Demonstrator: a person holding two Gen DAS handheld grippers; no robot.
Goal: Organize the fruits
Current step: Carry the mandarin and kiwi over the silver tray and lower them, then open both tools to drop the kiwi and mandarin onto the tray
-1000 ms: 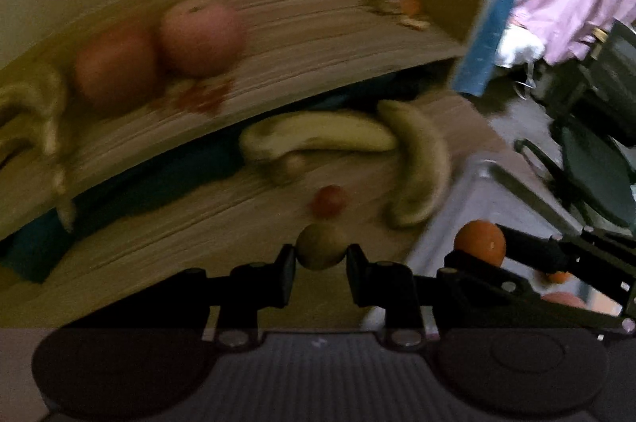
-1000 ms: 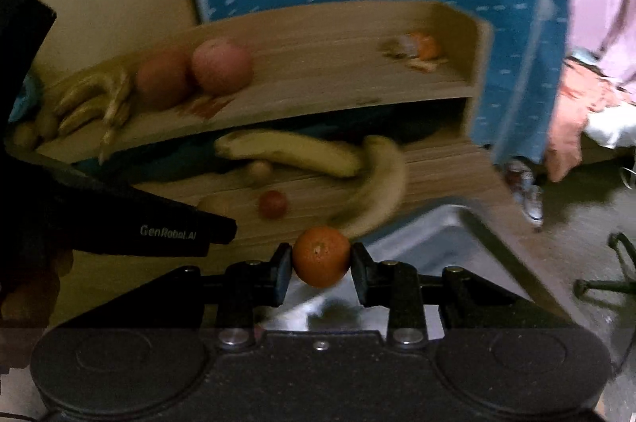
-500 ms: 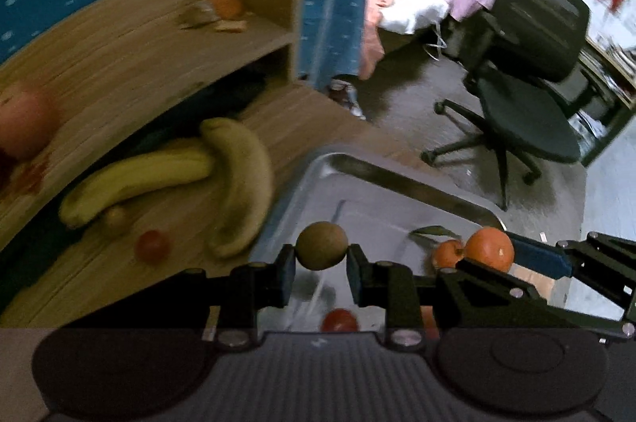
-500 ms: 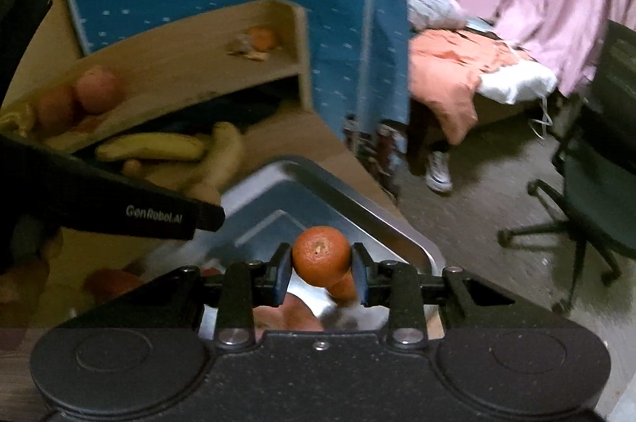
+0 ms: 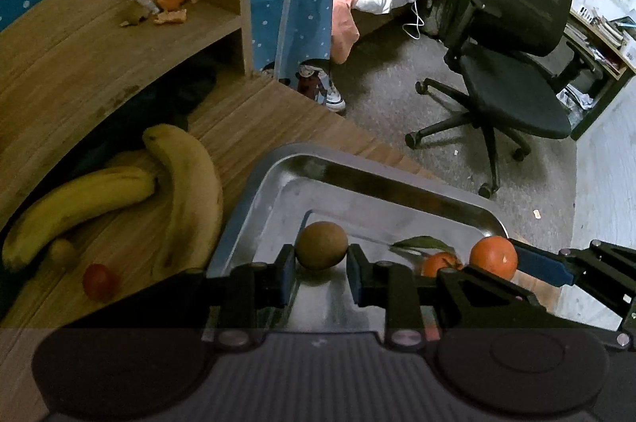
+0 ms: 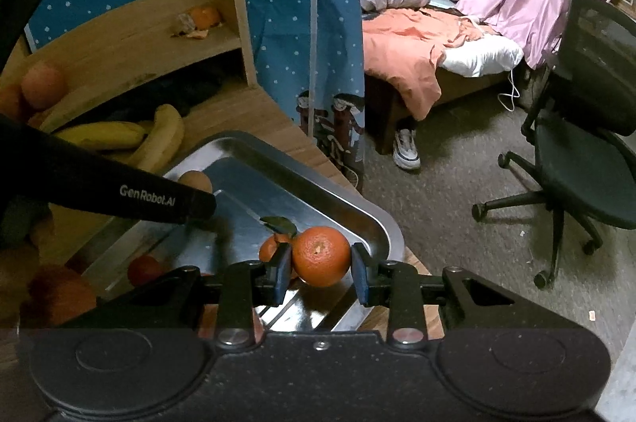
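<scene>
fruit drop-off over the tray (image 5: 254, 191)
left gripper (image 5: 321, 263) clamps a kiwi (image 5: 321, 250), right gripper (image 6: 320, 269) clamps an orange (image 6: 321, 256), both held above the tray, likely for release beside the tangerine (image 5: 439, 263). vs 1 s ago: both swung off the bench bananas (image 5: 187, 199) to the tray.

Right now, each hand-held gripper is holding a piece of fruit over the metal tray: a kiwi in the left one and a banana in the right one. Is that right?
Not quite. The right hand-held gripper holds an orange, not a banana, as the right wrist view shows. The bananas lie on the wooden desk beside the metal tray. The rest stands: the left hand-held gripper holds a kiwi over the tray.
</scene>
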